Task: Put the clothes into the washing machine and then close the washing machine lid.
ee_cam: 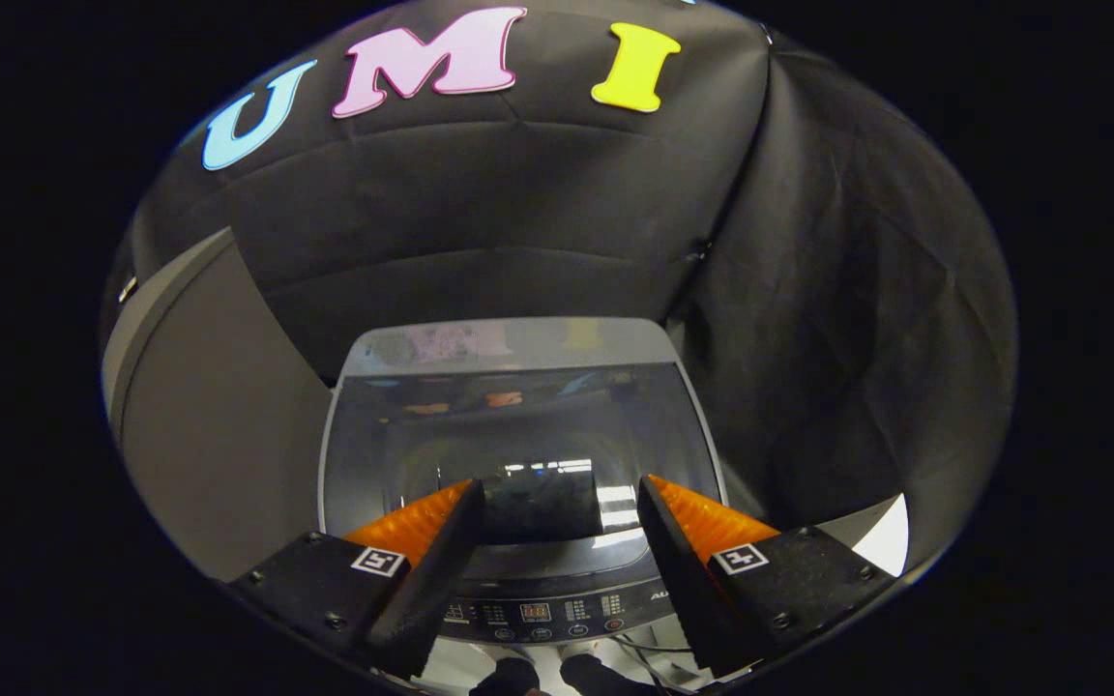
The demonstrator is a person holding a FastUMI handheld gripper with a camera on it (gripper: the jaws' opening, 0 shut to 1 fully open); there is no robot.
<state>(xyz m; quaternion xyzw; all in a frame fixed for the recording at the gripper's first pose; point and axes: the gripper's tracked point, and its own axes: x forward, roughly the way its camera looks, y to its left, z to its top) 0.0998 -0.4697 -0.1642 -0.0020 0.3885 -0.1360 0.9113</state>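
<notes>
Two fingers of the gripper (557, 493) stand spread wide apart over the washing machine (518, 464), gripping nothing. Its glass lid (518, 425) lies shut flat beneath and ahead of them, toward 12 o'clock. Its control panel (542, 611) runs between the fingers at 6 o'clock. A grey panel (209, 425) stands at 9 o'clock.

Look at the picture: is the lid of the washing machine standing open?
No. The glass lid lies flat over the washing machine, and the open tongs hover above it.
</notes>
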